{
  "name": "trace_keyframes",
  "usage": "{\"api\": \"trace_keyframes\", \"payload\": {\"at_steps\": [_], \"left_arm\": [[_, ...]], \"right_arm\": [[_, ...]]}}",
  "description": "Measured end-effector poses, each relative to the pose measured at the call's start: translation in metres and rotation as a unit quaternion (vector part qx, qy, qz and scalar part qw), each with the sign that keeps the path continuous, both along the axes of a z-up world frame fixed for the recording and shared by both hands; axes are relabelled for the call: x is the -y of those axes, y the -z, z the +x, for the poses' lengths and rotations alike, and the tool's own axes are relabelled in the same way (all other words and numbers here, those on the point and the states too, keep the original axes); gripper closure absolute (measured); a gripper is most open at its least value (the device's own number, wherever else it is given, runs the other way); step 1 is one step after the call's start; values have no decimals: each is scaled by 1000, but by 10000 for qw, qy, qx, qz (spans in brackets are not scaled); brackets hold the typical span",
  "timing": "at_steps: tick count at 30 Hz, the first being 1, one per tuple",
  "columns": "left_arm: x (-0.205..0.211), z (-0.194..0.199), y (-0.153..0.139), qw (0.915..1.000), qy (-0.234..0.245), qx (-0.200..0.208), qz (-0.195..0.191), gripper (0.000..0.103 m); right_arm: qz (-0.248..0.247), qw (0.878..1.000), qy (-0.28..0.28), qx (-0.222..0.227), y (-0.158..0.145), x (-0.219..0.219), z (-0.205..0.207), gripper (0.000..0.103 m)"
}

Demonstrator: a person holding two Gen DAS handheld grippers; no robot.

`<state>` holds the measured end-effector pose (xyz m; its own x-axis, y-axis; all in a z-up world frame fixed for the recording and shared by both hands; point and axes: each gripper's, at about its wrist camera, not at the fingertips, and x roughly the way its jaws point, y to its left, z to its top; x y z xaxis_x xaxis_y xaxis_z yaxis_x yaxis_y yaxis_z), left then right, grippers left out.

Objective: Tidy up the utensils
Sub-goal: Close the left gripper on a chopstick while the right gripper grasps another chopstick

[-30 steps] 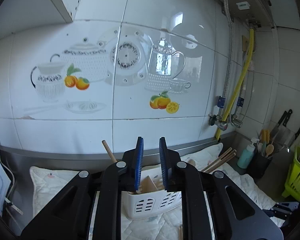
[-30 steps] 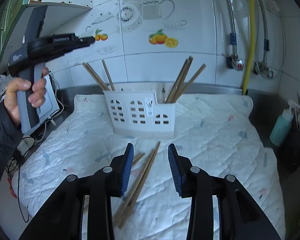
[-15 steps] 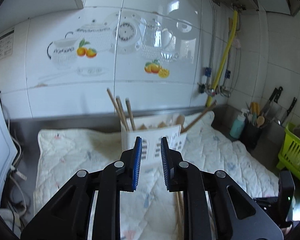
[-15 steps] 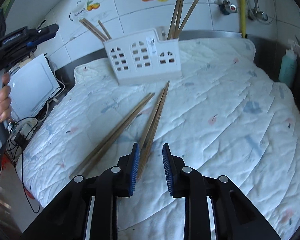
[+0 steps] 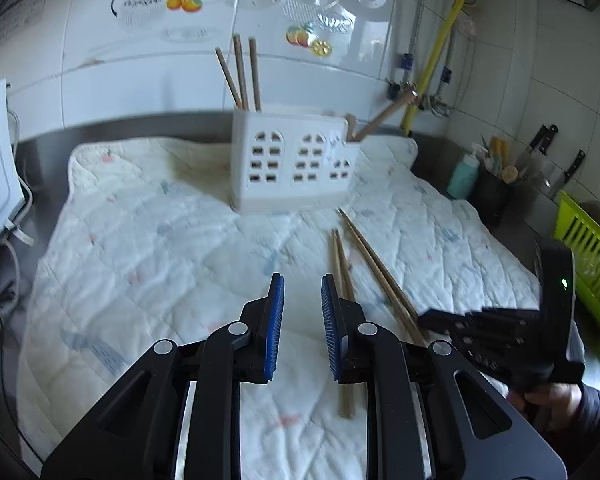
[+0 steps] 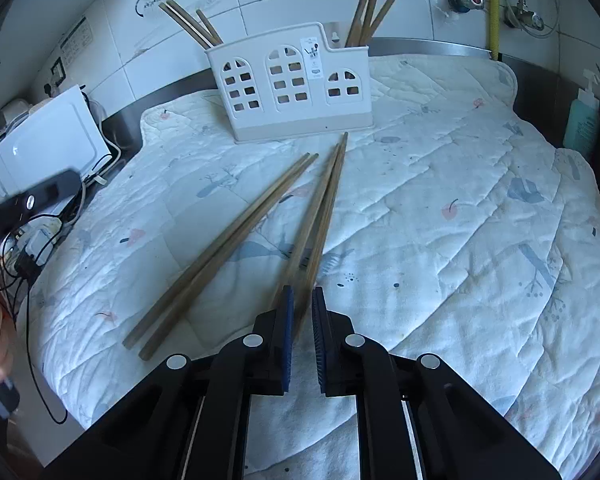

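Four loose chopsticks lie on the quilted mat (image 6: 440,200) covering the bench, in two pairs. The right pair (image 6: 320,216) runs with its long axis nearly straight away from the right tool (image 6: 300,332) toward the white holder (image 6: 288,92). Its near ends sit between that tool's pads, which stand at a narrow gap. Whether the pads actually touch the wood cannot be told; the ends are blurred. The left pair (image 6: 224,248) angles off to the left, its far tips close to the right pair.

The holder stands at the far side of the mat with chopsticks upright in its end compartments.

The left tool (image 5: 302,320) hovers above the mat, narrowly parted and empty, with the chopsticks just to its right.

Judgement: the right tool is nearer and aligned for pickup.
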<state>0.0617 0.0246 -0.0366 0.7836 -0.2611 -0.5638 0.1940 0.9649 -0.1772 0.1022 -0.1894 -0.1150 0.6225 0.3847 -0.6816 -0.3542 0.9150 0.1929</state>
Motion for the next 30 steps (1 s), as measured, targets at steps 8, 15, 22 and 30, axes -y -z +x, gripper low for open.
{"api": "trace_keyframes", "payload": {"at_steps": [8,15,22,30], "left_arm": [[27,-11,41,9977,412,-530,-9,84],[40,-6,62,9957,485,-790,14,84],[42,1,73,9947,410,-939,106,84],[49,6,74,9946,220,-846,566,89]], "right_arm": [[-54,10000,-41,-42,5,-5,3,94],[-69,10000,61,-3,3,3,2,95],[-135,9997,220,48,3,15,1,96],[-110,9996,255,-7,6,16,2,95]]}}
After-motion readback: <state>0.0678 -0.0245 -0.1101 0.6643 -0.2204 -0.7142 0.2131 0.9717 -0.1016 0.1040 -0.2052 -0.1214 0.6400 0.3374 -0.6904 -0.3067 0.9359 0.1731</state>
